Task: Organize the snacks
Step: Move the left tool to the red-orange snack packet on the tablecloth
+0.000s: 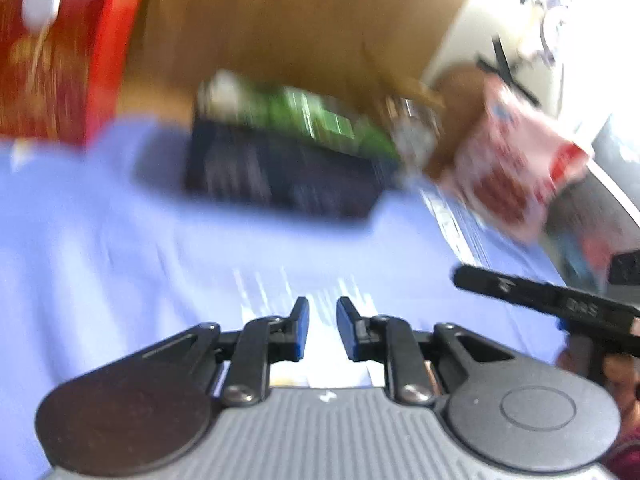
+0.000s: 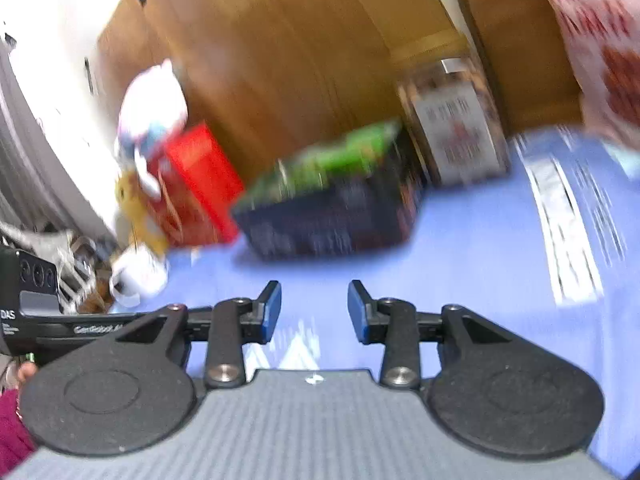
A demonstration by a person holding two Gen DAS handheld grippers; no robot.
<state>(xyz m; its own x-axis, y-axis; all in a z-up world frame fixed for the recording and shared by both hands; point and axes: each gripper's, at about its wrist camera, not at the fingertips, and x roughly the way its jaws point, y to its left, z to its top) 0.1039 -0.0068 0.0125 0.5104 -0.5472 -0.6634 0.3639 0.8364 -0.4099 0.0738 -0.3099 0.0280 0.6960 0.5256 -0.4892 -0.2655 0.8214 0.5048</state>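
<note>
Both views are blurred by motion. A dark box with a green top (image 1: 288, 160) lies on the blue tablecloth (image 1: 120, 260); it also shows in the right wrist view (image 2: 332, 208). A red box (image 1: 68, 52) stands to its left, seen too in the right wrist view (image 2: 196, 184). A clear jar with a white label (image 2: 456, 120) stands to the right of the dark box, and a pink and white snack bag (image 1: 516, 164) lies further right. My left gripper (image 1: 322, 312) is empty, jaws a little apart. My right gripper (image 2: 314, 300) is open and empty above the cloth.
A brown wooden panel (image 2: 300, 60) rises behind the snacks. A white mug (image 2: 140, 276) and a plush toy (image 2: 152, 112) sit at the left near the red box. The right gripper's body (image 1: 560, 304) shows at the right of the left wrist view.
</note>
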